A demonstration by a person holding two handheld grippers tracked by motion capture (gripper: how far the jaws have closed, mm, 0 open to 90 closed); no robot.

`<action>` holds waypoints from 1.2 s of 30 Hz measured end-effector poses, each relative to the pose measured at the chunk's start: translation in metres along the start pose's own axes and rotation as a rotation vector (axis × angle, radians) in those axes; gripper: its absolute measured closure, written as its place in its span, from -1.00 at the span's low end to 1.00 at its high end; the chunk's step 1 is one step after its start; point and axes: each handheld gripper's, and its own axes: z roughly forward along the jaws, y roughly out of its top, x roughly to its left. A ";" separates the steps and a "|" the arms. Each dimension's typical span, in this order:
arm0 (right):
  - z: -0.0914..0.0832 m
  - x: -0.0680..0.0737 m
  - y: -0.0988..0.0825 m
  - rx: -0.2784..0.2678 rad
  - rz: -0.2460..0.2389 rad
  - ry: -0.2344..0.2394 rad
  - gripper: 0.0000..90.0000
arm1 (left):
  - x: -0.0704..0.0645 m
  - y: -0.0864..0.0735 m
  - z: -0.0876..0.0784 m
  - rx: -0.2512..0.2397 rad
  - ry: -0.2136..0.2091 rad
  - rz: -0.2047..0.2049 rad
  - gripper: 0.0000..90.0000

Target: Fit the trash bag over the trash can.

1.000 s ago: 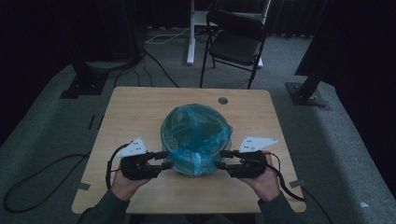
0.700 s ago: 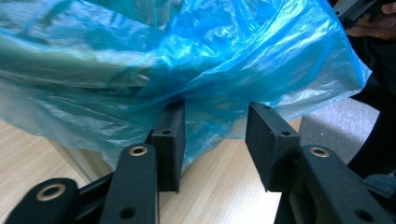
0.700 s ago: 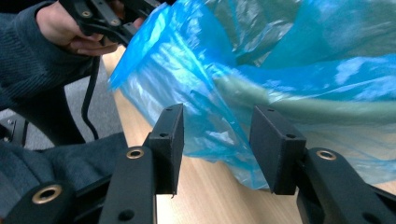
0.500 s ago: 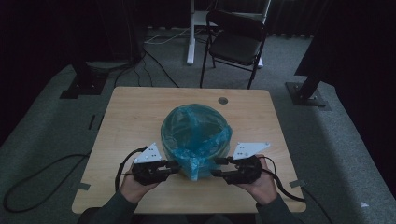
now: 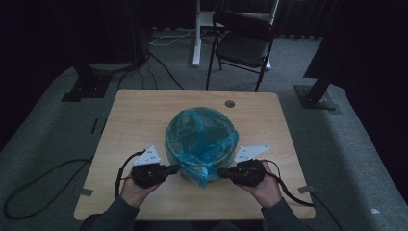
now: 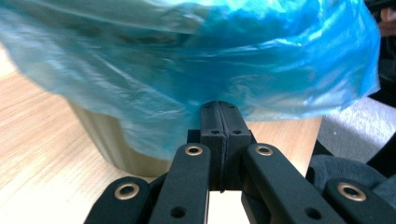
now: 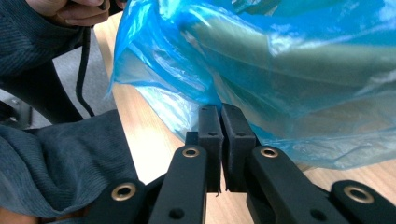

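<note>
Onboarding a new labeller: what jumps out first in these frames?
The blue plastic bag draped over a round bin mid-table, its hem hanging toward the person. Either side of it, the left gripper and right gripper have just closed their jaws on that hem. Behind the wooden table stands a dark folding chair.

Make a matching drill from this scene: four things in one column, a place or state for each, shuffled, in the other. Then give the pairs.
Things:
1. bin
2. bag
3. chair
4. left gripper

Places or states:
A. on the floor beyond the table
B. blue, draped over the rim
C. shut on plastic at the bag's left edge
D. standing mid-table

Pairs: 1-D, 2-B, 3-A, 4-C
</note>
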 end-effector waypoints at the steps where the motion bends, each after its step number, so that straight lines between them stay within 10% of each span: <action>1: 0.001 -0.002 -0.001 0.003 0.008 -0.001 0.97 | 0.001 0.000 -0.002 -0.009 0.003 -0.003 0.96; 6: 0.006 -0.007 -0.002 0.035 0.029 -0.013 0.98 | 0.003 0.007 -0.016 -0.068 0.021 -0.006 0.50; 16: 0.013 -0.022 -0.008 0.103 0.086 -0.090 0.99 | 0.013 0.011 -0.024 -0.110 0.047 -0.026 0.35; 24: -0.020 -0.015 -0.004 0.003 0.042 -0.081 0.39 | 0.022 0.041 -0.037 -0.164 0.081 0.012 0.32; 36: -0.046 -0.027 -0.004 -0.096 0.063 -0.097 0.20 | 0.033 0.108 -0.003 -0.119 0.063 0.084 0.31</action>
